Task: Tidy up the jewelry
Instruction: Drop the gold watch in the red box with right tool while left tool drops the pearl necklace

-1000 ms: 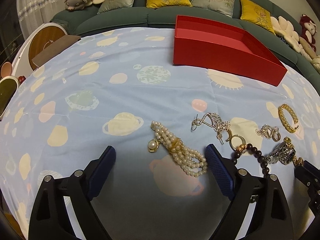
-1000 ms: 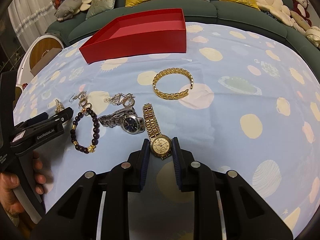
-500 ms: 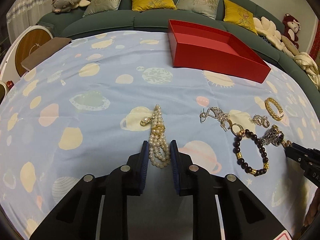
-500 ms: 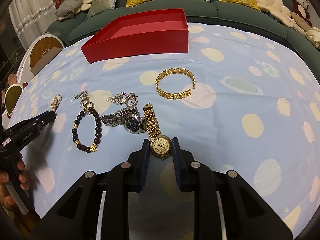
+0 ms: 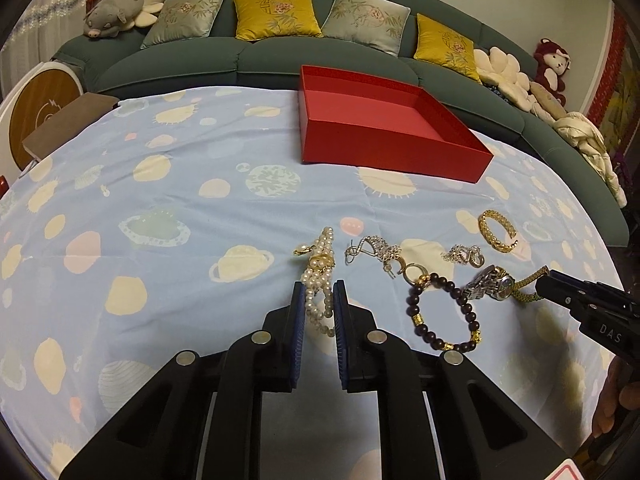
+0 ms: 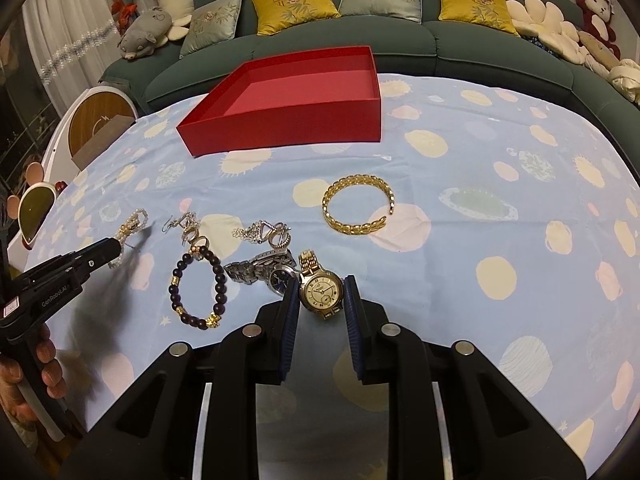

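Both claws pinching jewelry, red box waiting at twelve o'clock

The left claw [image 5: 317,312] had just been closing and pinched the pearl bracelet [image 5: 318,276] by its near loops, probably to carry it off; the right claw [image 6: 322,306] gripped the gold watch [image 6: 320,290] by its case; at ten o'clock of it lay the bead bracelet [image 6: 198,286] on the counter [image 6: 460,264]; the empty red box [image 6: 288,100] stood beyond, likely the destination.
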`<state>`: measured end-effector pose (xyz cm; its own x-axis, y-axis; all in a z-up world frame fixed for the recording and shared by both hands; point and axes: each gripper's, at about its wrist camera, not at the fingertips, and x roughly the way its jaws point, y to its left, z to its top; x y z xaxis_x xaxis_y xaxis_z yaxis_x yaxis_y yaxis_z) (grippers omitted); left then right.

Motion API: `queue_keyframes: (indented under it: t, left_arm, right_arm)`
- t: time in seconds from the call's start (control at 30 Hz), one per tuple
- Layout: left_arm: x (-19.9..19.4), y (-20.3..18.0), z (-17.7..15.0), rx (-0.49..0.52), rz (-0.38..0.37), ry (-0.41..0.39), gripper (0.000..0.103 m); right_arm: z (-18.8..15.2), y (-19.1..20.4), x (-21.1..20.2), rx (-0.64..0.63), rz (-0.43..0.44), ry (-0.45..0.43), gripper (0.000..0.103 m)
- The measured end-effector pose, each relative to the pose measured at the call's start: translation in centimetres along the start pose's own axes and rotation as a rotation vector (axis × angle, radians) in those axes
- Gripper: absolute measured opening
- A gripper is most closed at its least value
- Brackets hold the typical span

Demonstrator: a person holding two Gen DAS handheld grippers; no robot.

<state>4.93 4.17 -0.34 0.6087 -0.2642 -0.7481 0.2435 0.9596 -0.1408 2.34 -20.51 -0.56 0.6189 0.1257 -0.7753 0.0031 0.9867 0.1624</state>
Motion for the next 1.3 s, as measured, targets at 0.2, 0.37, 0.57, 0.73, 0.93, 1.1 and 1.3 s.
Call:
queue_keyframes:
  t: [0.2, 0.37, 0.57, 0.73, 0.93, 1.1, 1.3]
  left_arm:
    - [-1.6, -1.2, 1.3, 0.006, -0.035, -0.047, 0.011]
    - [-3.8, -2.4, 3.3, 0.013, -0.07, -0.105, 0.011]
    - [-6.0, -3.7, 8.1, 0.069, -0.067, -0.181, 0.011]
    - [-4.9, -4.2, 13.8, 0.112, -0.047, -0.232, 0.011]
    - [0.4, -4.4, 19.6, 0.121, -0.04, -0.215, 0.011]
    - [5.9, -4.8, 22.7, 0.148, 0.006, -0.182, 0.011]
    - [12.1, -4.4, 25.1, 0.155, 0.035, -0.121, 0.011]
  right_arm:
    - [1.5, 0.1, -1.7, 0.013, 0.014, -0.062, 0.022]
    - [3.5, 0.5, -3.9, 0.023, 0.036, -0.137, 0.022]
    - [8.1, 0.3, -7.0, 0.046, 0.06, -0.245, 0.022]
    - [14.5, -0.1, -7.8, 0.029, 0.042, -0.329, 0.022]
    - [21.3, -0.9, -3.0, 0.039, 0.055, -0.322, 0.022]
    - [25.5, -1.5, 3.2, 0.066, 0.054, -0.256, 0.022]
    - [27.9, -2.4, 10.5, 0.097, 0.028, -0.179, 0.022]
